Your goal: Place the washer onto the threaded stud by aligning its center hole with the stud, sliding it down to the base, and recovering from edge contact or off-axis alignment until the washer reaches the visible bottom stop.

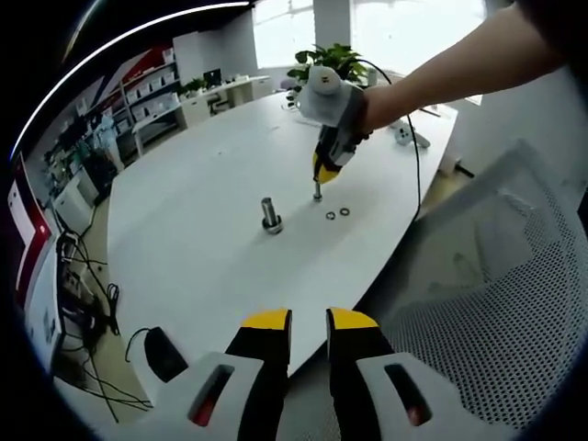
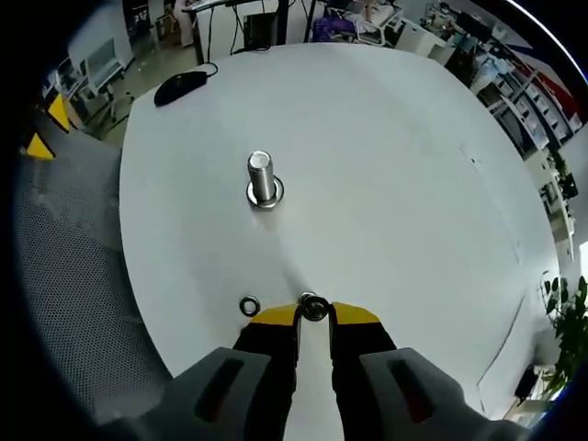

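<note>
Right tool (image 2: pixel 314 317) down at the tabletop (image 2: pixel 413 184), jaws drawn narrow around a washer (image 2: pixel 314 308) pinched at the tips; whether lifted clear or still resting on the surface, cannot tell. A second washer (image 2: pixel 249 306) flat on the tabletop just beside the left jaw. Stud (image 2: pixel 261 176) upright well ahead of the tips and a little left in the right gripper view, long axis vertical, shiny collar at its base, nothing yet threaded on.

In the left gripper view, right tool (image 1: pixel 318 191) tipped nose-down over the loose washers (image 1: pixel 337 214), with the stud (image 1: pixel 271 215) off to its left on the tabletop (image 1: pixel 202 239). Left tool (image 1: pixel 308 322) held back off the near edge, jaws slightly apart, holding nothing, farther from the stud than the right.

Likely next: lift, carry forward and left, level the washer so its hole sits square over the stud's top.
</note>
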The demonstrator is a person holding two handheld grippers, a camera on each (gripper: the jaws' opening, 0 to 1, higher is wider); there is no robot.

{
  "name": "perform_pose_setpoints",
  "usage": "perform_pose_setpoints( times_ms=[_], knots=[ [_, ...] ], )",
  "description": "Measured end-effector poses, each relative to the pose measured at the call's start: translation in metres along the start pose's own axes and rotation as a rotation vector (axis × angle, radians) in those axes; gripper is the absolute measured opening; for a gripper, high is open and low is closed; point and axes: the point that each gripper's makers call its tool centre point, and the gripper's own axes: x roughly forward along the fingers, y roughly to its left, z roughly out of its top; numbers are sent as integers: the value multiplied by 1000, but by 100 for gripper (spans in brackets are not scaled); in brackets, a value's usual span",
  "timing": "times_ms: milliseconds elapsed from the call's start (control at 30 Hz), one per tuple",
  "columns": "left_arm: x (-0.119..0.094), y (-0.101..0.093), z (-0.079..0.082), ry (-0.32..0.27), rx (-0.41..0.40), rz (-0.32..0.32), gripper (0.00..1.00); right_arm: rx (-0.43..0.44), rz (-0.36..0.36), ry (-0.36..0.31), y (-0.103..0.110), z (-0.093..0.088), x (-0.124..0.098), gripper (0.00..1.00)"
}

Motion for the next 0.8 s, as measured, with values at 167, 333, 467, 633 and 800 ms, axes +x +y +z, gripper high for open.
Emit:
perform_pose_setpoints(
  times_ms=[167,333,467,633,800],
  knots=[
    [1,-1,-2,11,6,-4,13,22,15,2,2,-4,10,14],
    [2,-2,-3,19,3,-8,13,31,25,8,0,-7,19,15],
    [3,-3,-5,29,10,-9,13,41,35,14,0,-8,25,15],
    [3,-1,-6,32,3,-3,13,51,45,19,2,-11,29,15],
    [4,-1,-7,42,5,-3,13,76,55,18,2,-13,31,15]
  ],
)
